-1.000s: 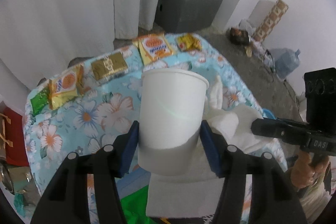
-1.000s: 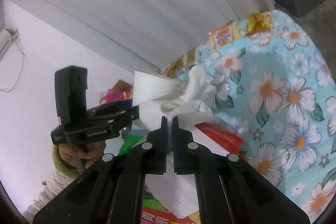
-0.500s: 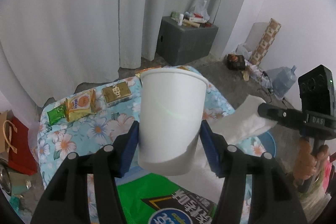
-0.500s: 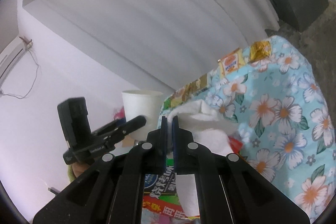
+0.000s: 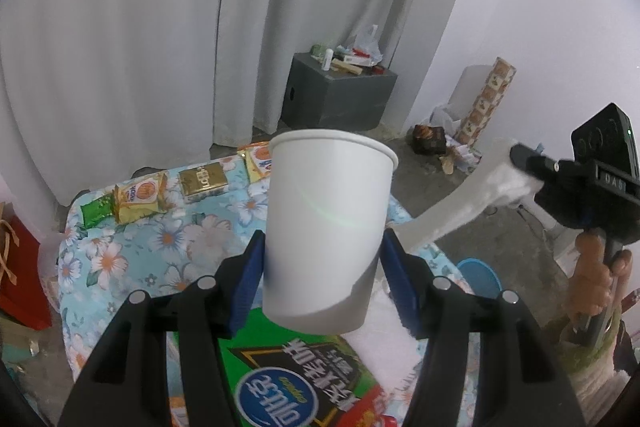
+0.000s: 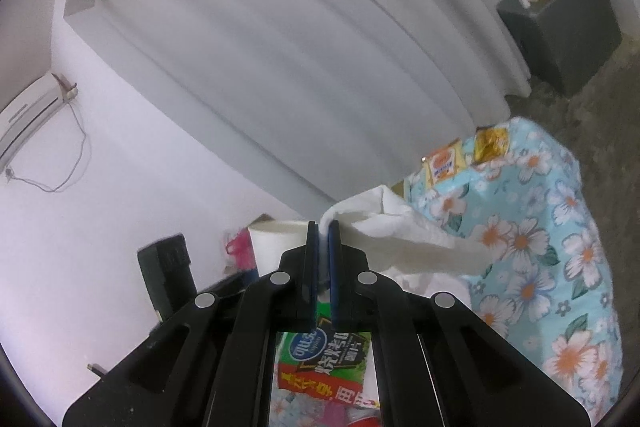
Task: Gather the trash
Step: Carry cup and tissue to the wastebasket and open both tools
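A white paper cup (image 5: 326,227) stands upright between the blue pads of my left gripper (image 5: 324,259), which is shut on its lower half and holds it above the table. The cup (image 6: 276,245) also shows in the right wrist view, left of the fingers. My right gripper (image 6: 323,227) is shut on a long white paper tissue (image 6: 404,239). In the left wrist view the tissue (image 5: 452,211) hangs stretched from the right gripper (image 5: 520,157) down behind the cup. A hand (image 5: 600,267) grips that tool's handle.
The table wears a blue floral cloth (image 5: 160,243) (image 6: 532,235). Snack packets (image 5: 140,195) lie along its far edge, and a green and red package (image 5: 296,383) lies near me. A grey cabinet (image 5: 340,95), a red bag (image 5: 20,267) and floor clutter (image 5: 432,143) surround it.
Both grippers have risen away from the table, each keeping its load. The tissue has lifted off the cloth and now hangs stretched in the air to the right of the cup.
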